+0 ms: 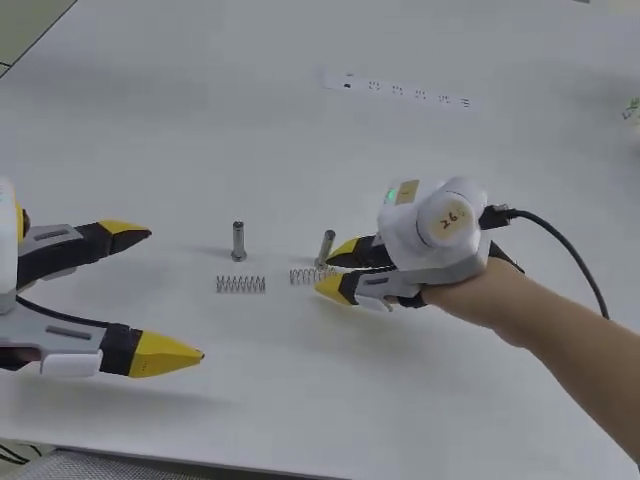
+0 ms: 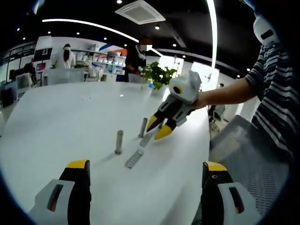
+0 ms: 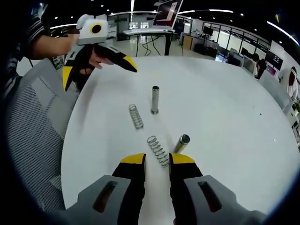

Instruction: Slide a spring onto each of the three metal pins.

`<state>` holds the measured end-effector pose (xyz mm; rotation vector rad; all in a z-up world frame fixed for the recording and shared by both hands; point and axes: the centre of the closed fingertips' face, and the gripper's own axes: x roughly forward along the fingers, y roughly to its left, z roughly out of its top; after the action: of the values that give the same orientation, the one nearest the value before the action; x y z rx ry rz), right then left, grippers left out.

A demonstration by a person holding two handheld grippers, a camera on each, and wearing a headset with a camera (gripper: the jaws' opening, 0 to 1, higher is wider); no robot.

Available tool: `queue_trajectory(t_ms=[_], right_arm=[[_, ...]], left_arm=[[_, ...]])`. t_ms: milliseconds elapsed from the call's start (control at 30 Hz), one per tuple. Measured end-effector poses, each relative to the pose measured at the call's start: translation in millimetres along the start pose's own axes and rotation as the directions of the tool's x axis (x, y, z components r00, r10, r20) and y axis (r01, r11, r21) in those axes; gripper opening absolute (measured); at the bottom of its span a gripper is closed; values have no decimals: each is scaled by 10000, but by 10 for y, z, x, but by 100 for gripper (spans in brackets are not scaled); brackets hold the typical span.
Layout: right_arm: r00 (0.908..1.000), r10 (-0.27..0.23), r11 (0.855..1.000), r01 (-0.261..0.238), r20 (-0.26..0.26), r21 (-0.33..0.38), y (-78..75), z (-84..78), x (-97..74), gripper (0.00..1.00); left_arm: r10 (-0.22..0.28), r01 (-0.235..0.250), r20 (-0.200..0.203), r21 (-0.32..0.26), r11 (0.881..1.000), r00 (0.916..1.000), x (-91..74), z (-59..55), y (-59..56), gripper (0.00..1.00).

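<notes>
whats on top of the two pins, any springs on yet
Nothing: both pins stand bare, and both springs lie on the table beside them. In the head view, one spring's end is hidden behind the right gripper.

We hold our left gripper (image 2: 146, 165) with jaws wide apart above the white table (image 2: 56, 122). Just ahead lies a spring (image 2: 134, 158), with an upright pin (image 2: 119, 141) beyond it. Farther ahead, the right gripper (image 2: 158, 129) tips sit beside a second pin (image 2: 143, 127) and a second spring (image 2: 146, 139).

My left gripper (image 1: 175, 294) hangs low at the left, fingers spread wide. My right gripper (image 1: 335, 268) reaches in from the right, fingers narrowly parted, my hand (image 1: 478, 292) wrapped around its body.
</notes>
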<state>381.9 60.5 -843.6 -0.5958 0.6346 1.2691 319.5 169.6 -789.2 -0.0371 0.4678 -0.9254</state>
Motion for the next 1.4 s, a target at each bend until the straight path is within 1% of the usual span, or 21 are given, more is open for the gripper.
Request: queue_trajectory(t_ms=[67,233,367,533,633,700,833,1033,1133,1267,1400], right_arm=[[10000,23,10000,-23,-26,22,-1,-5,8,17],[9996,61,10000,-63,-287,-72,-21,-67,44,17],[9992,150,9998,-155,-380,-125,-2,-83,53,15],[9984,187,9995,-201,-539,-243,17,-123,93,14],[9978,224,9988,-251,-632,-432,32,-155,110,11],[9981,235,9987,-260,-572,-428,39,-145,108,9],[9981,293,9967,-333,-540,-736,68,-143,101,8],[9989,357,9955,-381,-290,-868,108,-50,7,8],[9989,366,9953,-392,-309,-887,124,-41,-40,8],[9993,319,9949,-336,-194,-953,123,-23,-133,8],[9996,263,9943,-275,-128,-1033,124,-13,-234,8]], left_arm=[[9,-9,10,-11,10000,10000,-6,-3,2,96],[27,-27,-13,-37,10000,10000,-10,-21,7,96],[37,-37,11,-61,10000,10000,-10,-23,10,96],[34,-34,-4,-61,10000,10000,-8,-26,14,96],[26,-26,3,-67,10000,10000,-10,-25,14,96],[31,-31,-9,-52,10000,10000,-14,-28,17,96],[27,-27,-15,-58,10000,10000,-18,-33,14,96],[-101,101,-10,7,9999,9999,-3,-10,-41,95],[-155,155,26,47,9999,9999,4,16,-62,95],[-233,232,69,130,9996,9997,18,52,-86,95],[-280,279,55,173,9995,9996,32,59,-99,94]])
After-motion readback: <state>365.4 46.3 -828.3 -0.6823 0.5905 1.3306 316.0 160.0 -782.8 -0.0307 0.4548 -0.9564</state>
